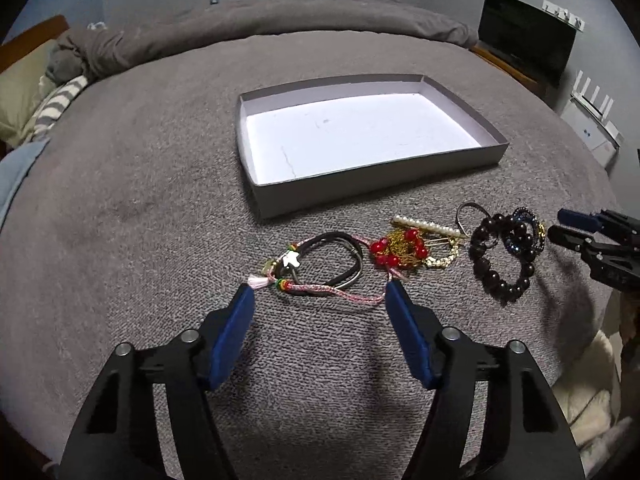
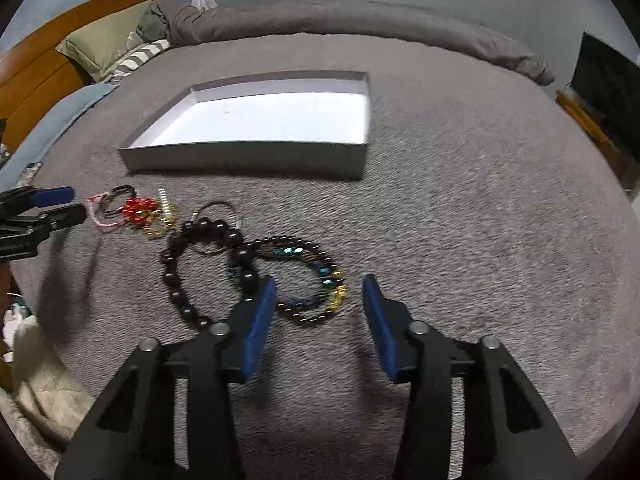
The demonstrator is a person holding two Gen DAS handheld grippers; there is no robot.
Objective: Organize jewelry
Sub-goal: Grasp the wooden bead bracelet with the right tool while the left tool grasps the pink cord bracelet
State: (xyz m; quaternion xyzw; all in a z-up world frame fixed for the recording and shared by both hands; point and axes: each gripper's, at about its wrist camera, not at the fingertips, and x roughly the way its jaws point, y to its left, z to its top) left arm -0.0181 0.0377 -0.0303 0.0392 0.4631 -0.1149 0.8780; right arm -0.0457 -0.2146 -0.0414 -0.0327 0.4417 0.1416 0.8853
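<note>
A shallow grey box (image 1: 380, 186) with a white bottom lies open on the grey blanket; it also shows in the right wrist view (image 2: 248, 158). In front of it lies a row of jewelry: a pink cord bracelet (image 1: 332, 292) over black hair ties (image 1: 340, 256), a red bead and gold chain piece (image 1: 400, 252), a pearl clip (image 1: 428, 226), a dark bead bracelet (image 1: 500, 256) and a blue-gold bead bracelet (image 2: 316, 276). My left gripper (image 1: 320, 296) is open just before the pink bracelet. My right gripper (image 2: 320, 292) is open over the blue-gold bracelet.
The grey blanket (image 1: 160, 200) covers a bed. Pillows (image 2: 104, 46) and a wooden headboard (image 2: 48, 68) are at the far left. A dark screen (image 1: 528, 46) and a white box (image 1: 592, 128) stand at the right. A cream cloth (image 2: 44, 380) lies off the near edge.
</note>
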